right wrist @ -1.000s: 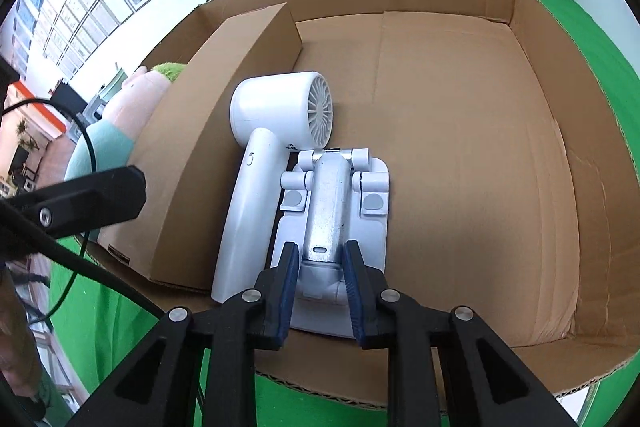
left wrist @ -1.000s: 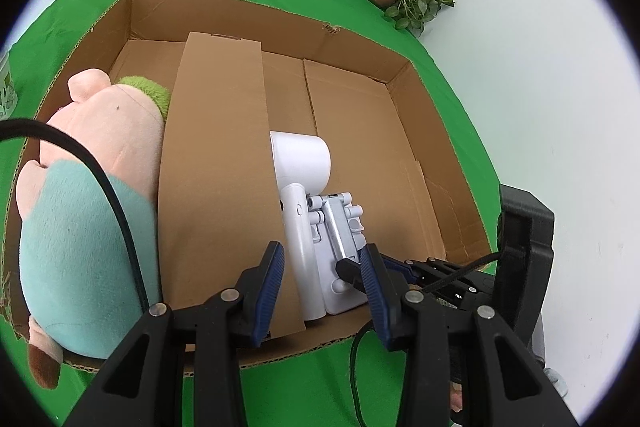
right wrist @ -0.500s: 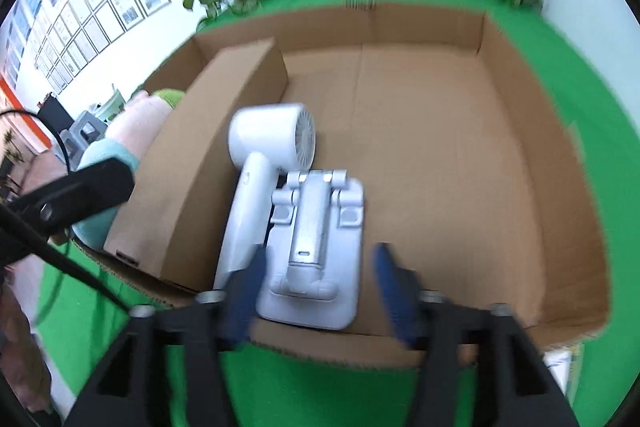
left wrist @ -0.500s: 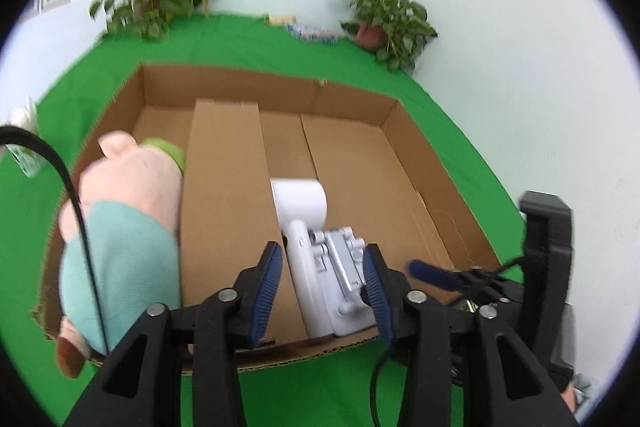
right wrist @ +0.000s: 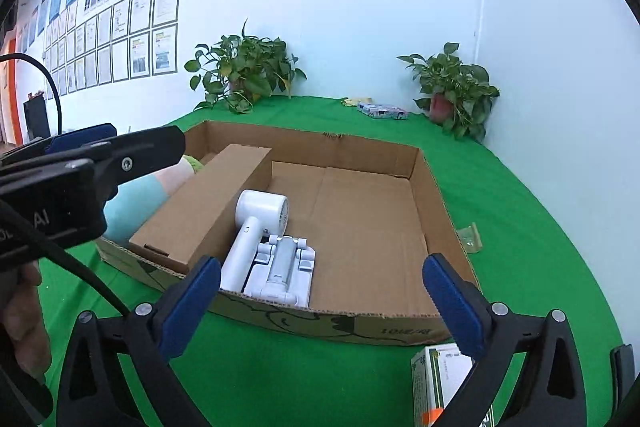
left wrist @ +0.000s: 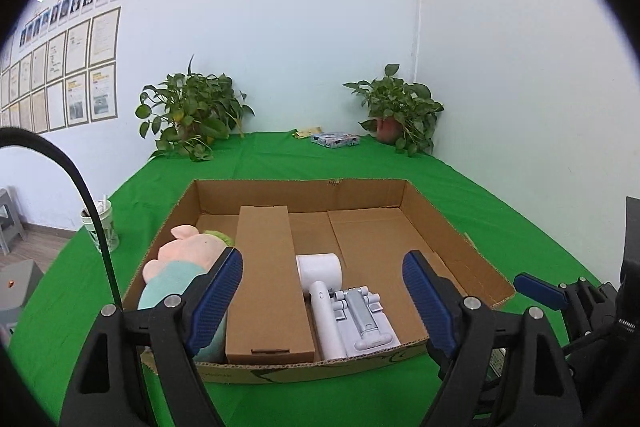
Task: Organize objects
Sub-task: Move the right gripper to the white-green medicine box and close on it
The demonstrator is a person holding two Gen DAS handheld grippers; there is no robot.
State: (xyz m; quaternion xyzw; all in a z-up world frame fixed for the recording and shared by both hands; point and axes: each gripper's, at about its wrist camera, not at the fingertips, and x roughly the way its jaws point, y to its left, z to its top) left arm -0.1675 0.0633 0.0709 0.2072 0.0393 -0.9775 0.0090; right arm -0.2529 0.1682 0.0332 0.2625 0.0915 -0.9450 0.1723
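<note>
On the worktop: a green cloth [left wrist: 280, 167] covers it; everything below sits on that.
Cardboard tray [right wrist: 436, 183]: near the front edge, front wall low, right half of its floor bare.
Long carton [left wrist: 266, 279]: in the tray, long axis front to back, dividing the left strip from the rest.
Plush toy [left wrist: 176, 267]: wedged between the tray's left wall and the carton.
Hair dryer [right wrist: 256, 227]: beside the carton's right face, handle toward the front wall.
Folding stand [right wrist: 282, 271]: touching the dryer's right side, at the front wall.
Small box [right wrist: 438, 383]: outside the tray, near the worktop's front edge, just beside the right gripper's right finger; likely the next pick.
Left gripper [left wrist: 322, 297]: fingers spreading, nothing between them.
Right gripper [right wrist: 322, 301]: fingers spreading wide, empty, nearer the small box.
</note>
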